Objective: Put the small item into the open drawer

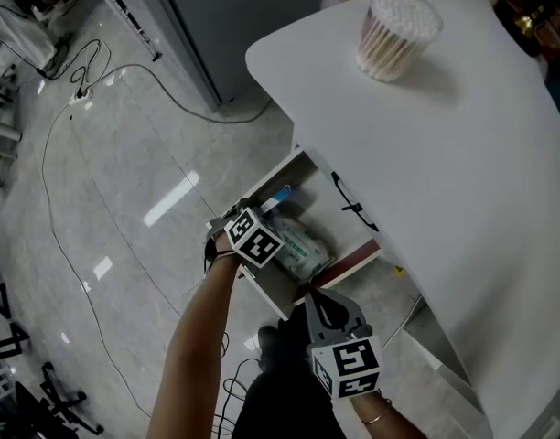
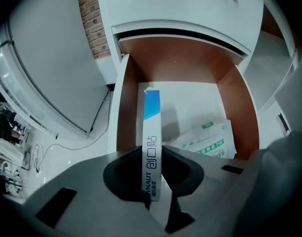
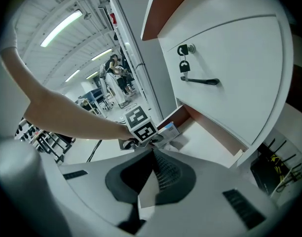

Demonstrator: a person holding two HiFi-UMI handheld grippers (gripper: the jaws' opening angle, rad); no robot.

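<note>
The small item is a narrow white box with a blue end [image 2: 151, 132]. It stands edge-on between the jaws of my left gripper [image 2: 158, 201], which is shut on it. Box and left gripper [image 1: 269, 210] hang over the open drawer [image 2: 240, 98], whose walls are brown and whose floor is white. A green-and-white packet [image 2: 210, 139] lies in the drawer's right half. My right gripper [image 1: 315, 293] sits low beside the drawer's near corner; its jaws [image 3: 153, 154] are shut with nothing held. From there I see the left gripper's marker cube [image 3: 141, 125] and the box [image 3: 169, 130].
The drawer [image 1: 278, 167] sticks out from under a white tabletop [image 1: 463, 154] that carries a round tub of cotton swabs [image 1: 397, 30]. A closed front with a black handle [image 3: 200, 81] and a key is above the drawer. Cables [image 1: 79, 90] trail over the tiled floor.
</note>
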